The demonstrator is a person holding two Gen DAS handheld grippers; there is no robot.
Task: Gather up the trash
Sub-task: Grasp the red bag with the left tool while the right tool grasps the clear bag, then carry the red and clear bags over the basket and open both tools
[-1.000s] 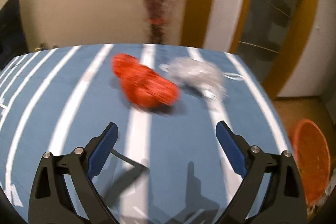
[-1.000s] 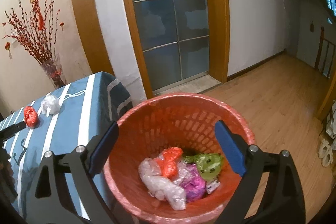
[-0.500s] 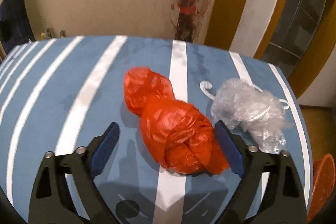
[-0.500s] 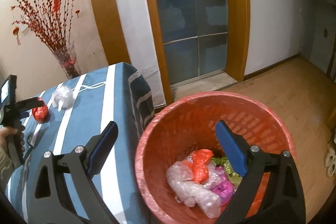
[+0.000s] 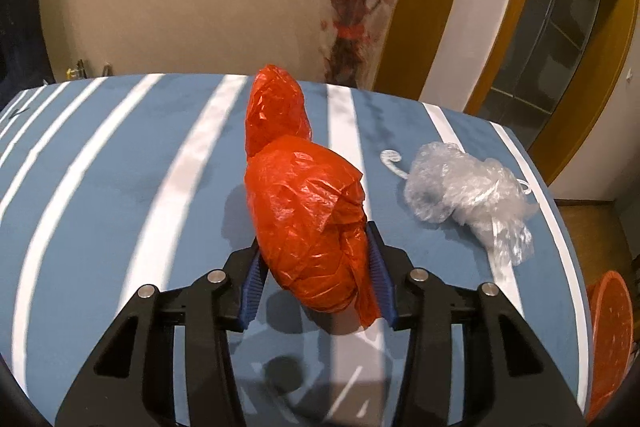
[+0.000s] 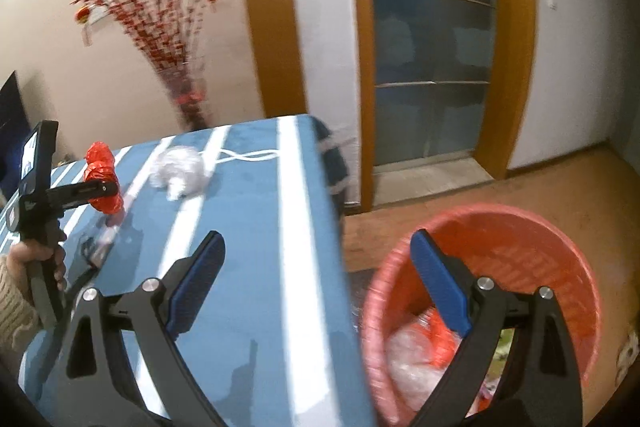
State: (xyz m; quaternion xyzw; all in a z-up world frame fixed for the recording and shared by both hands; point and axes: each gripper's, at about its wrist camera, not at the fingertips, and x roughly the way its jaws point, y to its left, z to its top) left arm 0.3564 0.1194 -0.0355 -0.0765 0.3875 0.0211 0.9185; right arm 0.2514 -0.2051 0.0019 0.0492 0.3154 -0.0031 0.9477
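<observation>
Left gripper [image 5: 316, 267]: jaws are closing round the red bag [image 5: 308, 223], centre of frame; pads are seen at both flanks of the crumpled plastic, so a pinch is judged begun.
Right gripper [image 6: 316, 283]: held wide open, nothing between the fingers; poised over table edge, lower centre of frame.
Trash left: 1 red bag, plus 1 clear bag [image 5: 468, 195] lying right of centre, apart from the red one.
Basket [image 6: 560, 263]: lower right, on the floor beside the table; already part-filled w/ bags.
Risk 1: thin film may be caught only by a fold, so the bag could slip out on lifting.
Risk 2: loose upper lobe could unfurl and drag.
Surface: blue cloth w/ white stripes [image 5: 100, 187], soft-looking.
Room: branch vase [image 6: 188, 95] upper left, glass door upper right, wood floor.
</observation>
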